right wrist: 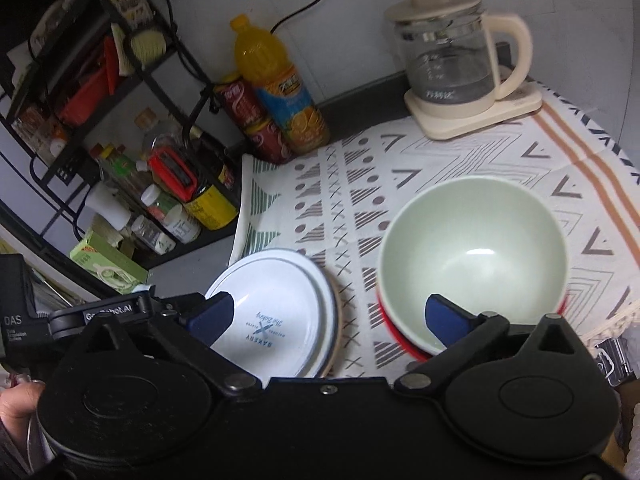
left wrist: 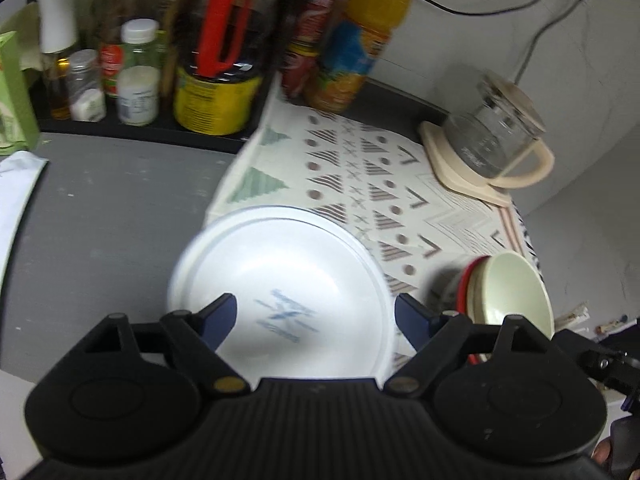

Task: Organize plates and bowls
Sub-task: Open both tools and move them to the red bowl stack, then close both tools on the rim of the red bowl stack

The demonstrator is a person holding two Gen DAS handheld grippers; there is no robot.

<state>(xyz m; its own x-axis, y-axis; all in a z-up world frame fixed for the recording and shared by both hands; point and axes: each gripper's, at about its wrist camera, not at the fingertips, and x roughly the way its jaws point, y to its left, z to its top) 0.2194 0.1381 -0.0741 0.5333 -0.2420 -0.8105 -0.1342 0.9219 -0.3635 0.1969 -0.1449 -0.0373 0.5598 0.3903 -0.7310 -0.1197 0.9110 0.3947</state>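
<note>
On a cluttered kitchen counter, a condiment rack [right wrist: 120, 152] stands at far left, with a juice bottle [right wrist: 276, 80] and soda cans [right wrist: 252, 120] beside it. The left gripper [left wrist: 316, 316], jaws spread wide and holding nothing, hovers over stacked white plates [left wrist: 280, 280] straddling the edge of a patterned cloth [right wrist: 440, 160]. To their right, the right gripper [right wrist: 336, 316], likewise spread and empty, hangs above a pale green bowl [right wrist: 472, 256] nested in a red-rimmed one [right wrist: 400, 336]; a glass kettle [right wrist: 452, 64] sits behind. Gripping well likely means closing one finger inside the rim and one outside, squarely, then lifting level so the stack does not slide.
</note>
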